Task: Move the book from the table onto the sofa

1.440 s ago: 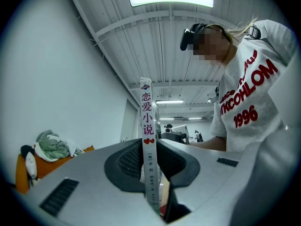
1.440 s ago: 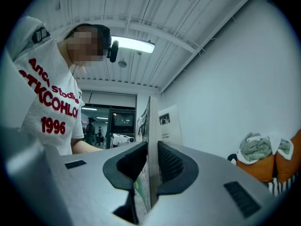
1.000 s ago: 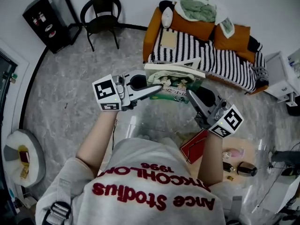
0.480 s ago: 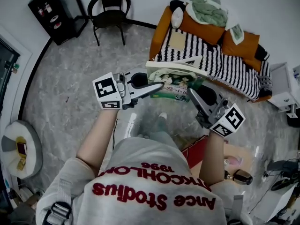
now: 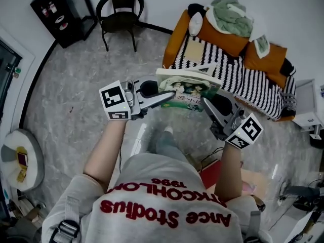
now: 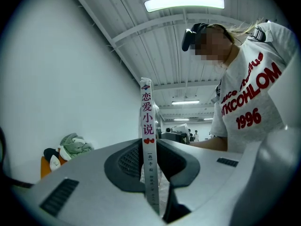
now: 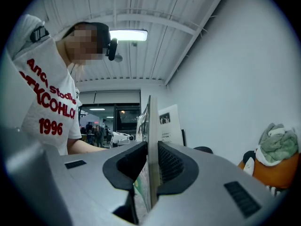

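The grey marbled floor (image 5: pixel 76 100) fills most of the head view. A second ago a glass table lay under the raised arms. Now bare floor and the person's stepping leg (image 5: pixel 164 138) show there instead, and of the clutter beside the table only a flat red thing (image 5: pixel 208 175) still peeks out by the right arm.

The orange sofa draped with a black-and-white striped throw (image 5: pixel 238 75) sits a little lower and further right in the view than before, with a heap of green blanket (image 5: pixel 230 14) on its back. The black round-backed chair (image 5: pixel 119 9) stands well apart to its left.

The thin green-covered paperback book (image 5: pixel 187 89) is in the air, roughly flat, between person and sofa, and overlaps the sofa's front edge in the head view. Its hold has not changed.

The left gripper (image 5: pixel 168 98) is clenched on the book's left edge; its own view shows the white spine with red characters (image 6: pixel 147 140) pinched between the dark pads. The right gripper (image 5: pixel 206 102) is clamped on the opposite edge, the page block (image 7: pixel 152 126) pressed between its pads.
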Motion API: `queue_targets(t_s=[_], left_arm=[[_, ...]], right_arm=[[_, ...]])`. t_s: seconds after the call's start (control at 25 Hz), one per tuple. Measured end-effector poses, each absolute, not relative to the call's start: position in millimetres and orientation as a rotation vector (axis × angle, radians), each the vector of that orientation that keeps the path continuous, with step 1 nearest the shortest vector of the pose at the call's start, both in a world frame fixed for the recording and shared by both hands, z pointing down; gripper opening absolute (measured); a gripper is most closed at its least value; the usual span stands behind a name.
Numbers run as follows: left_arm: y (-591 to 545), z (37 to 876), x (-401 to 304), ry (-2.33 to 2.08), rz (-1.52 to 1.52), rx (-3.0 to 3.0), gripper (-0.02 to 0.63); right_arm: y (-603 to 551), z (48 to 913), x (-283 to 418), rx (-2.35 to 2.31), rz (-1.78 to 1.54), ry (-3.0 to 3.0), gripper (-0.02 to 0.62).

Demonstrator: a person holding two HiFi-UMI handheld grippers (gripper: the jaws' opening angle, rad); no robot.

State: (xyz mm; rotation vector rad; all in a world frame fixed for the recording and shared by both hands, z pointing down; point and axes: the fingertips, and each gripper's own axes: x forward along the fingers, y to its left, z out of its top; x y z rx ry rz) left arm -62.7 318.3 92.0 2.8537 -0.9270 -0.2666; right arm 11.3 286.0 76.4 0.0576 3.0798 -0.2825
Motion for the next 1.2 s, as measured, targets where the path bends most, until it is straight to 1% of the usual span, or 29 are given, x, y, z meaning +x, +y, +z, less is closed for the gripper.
queue_targets(t_s=[0.28, 0.72, 0.92, 1.2], left_arm=[[198.9, 104.7, -85.4, -0.961, -0.269, 2.825, 0.074], [108.9, 109.1, -75.0, -0.994, -0.248, 2.817, 0.074], [25.3, 110.6, -71.5, -0.991, -0.217, 2.808, 0.074], [9.2, 115.7, -73.2, -0.987, -0.233, 2.838, 0.074]], right_arm=[[164.7, 88.8, -12.1, 0.096, -0.307, 3.084, 0.083], [71.2, 94.4, -3.8, 0.146, -0.283, 3.09, 0.083], [-13.8, 99.0, -0.7, 0.158, -0.306, 3.086, 0.084], [-27.4, 102.7, -1.5, 0.15, -0.225, 3.111, 0.084]])
